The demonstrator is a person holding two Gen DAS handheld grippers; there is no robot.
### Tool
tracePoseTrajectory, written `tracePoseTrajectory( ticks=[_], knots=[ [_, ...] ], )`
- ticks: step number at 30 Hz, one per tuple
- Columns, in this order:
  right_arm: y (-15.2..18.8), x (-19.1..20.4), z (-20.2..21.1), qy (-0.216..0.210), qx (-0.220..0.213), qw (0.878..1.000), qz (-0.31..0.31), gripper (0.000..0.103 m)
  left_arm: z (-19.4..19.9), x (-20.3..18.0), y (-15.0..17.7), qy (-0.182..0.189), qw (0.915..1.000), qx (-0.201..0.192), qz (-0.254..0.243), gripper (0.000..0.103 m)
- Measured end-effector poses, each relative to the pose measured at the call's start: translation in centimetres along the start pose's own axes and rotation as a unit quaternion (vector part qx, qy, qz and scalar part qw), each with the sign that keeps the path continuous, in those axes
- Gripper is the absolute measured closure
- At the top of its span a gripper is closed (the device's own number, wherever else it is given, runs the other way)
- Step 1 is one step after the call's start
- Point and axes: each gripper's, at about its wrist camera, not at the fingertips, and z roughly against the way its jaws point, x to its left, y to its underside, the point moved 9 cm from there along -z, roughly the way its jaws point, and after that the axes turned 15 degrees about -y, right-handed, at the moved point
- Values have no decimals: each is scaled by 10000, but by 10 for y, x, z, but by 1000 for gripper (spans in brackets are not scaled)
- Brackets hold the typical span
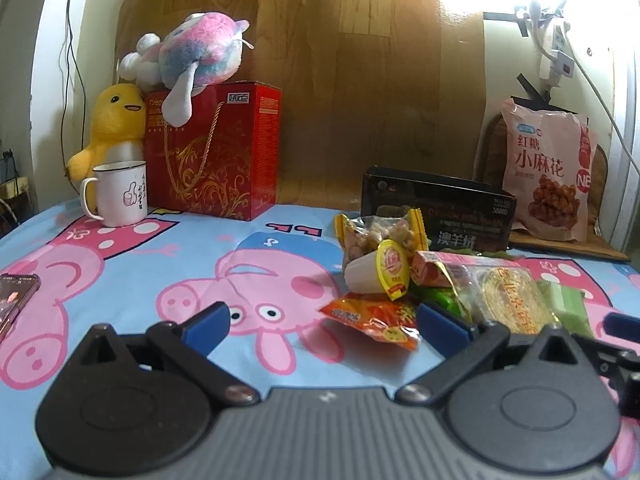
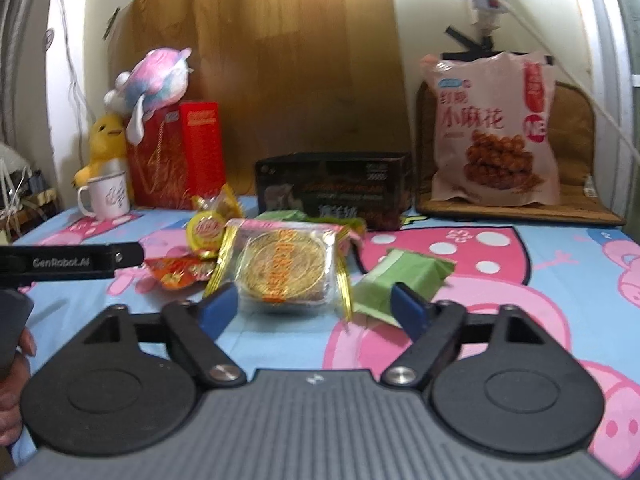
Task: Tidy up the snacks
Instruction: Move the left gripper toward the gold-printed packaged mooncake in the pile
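A pile of snacks lies on the Peppa Pig cloth in front of an open black box (image 1: pixel 436 216) (image 2: pixel 336 192). It has a clear-wrapped mooncake (image 2: pixel 286 272) (image 1: pixel 510 296), an orange packet (image 1: pixel 376 320) (image 2: pixel 176 270), a jelly cup with a yellow lid (image 1: pixel 380 276) (image 2: pixel 206 232), a nut packet (image 1: pixel 380 232) and a green packet (image 2: pixel 400 280) (image 1: pixel 566 306). My left gripper (image 1: pixel 324 322) is open, just short of the orange packet. My right gripper (image 2: pixel 316 308) is open, its blue fingers either side of the mooncake's near edge.
A large pink snack bag (image 1: pixel 548 168) (image 2: pixel 492 132) leans on a brown mat at the back right. A red gift box (image 1: pixel 208 148) with plush toys and a white mug (image 1: pixel 118 194) stand at the back left. A phone (image 1: pixel 14 300) lies at the left edge.
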Motion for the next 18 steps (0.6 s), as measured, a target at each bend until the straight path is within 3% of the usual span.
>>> tracePoseTrajectory(
  ticks=[7, 11, 18],
  knots=[
    [-3, 6, -24, -367, 567, 9975, 219, 28, -2, 0, 1, 188, 9998, 69, 30, 0],
    [-7, 2, -36, -405, 709, 9959, 402, 15, -1, -1, 1, 325, 9994, 100, 62, 0],
    [-1, -10, -52, -951, 1053, 9899, -42, 15, 1, -6, 0, 629, 9979, 159, 18, 0]
  ],
)
